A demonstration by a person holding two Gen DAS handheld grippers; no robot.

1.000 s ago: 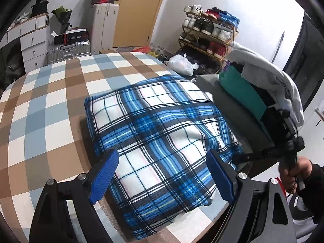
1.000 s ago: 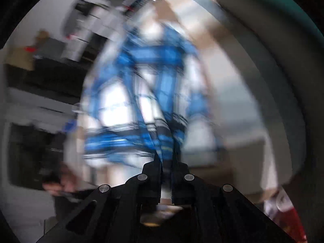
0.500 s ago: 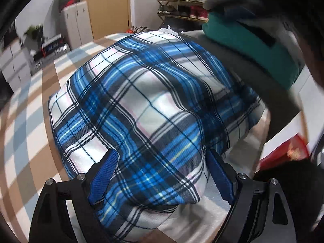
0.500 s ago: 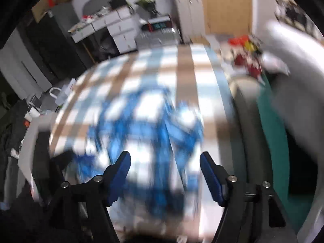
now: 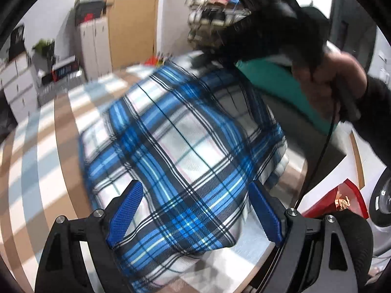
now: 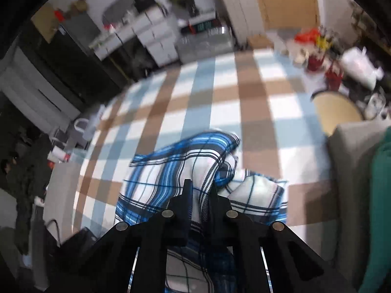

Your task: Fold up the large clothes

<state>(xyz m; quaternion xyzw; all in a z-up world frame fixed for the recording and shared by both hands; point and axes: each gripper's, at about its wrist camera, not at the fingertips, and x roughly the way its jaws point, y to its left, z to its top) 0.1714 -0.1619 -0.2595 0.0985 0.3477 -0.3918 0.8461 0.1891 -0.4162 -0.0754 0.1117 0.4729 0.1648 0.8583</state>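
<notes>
So the blue plaid garment sits bunched on the checkered surface. The left hand-held gripper hangs wide open over it, while the right hand-held gripper is closing, a fold of the plaid pinched between its jaws.

White drawers, wooden door, shoe rack.

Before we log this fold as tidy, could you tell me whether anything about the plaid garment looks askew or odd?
Yes. The blue plaid garment is not flat: the right tool, its jaws closing, has a fold of cloth between them, so that edge is bunched above the checked cover. The left tool is open over the near edge.
</notes>
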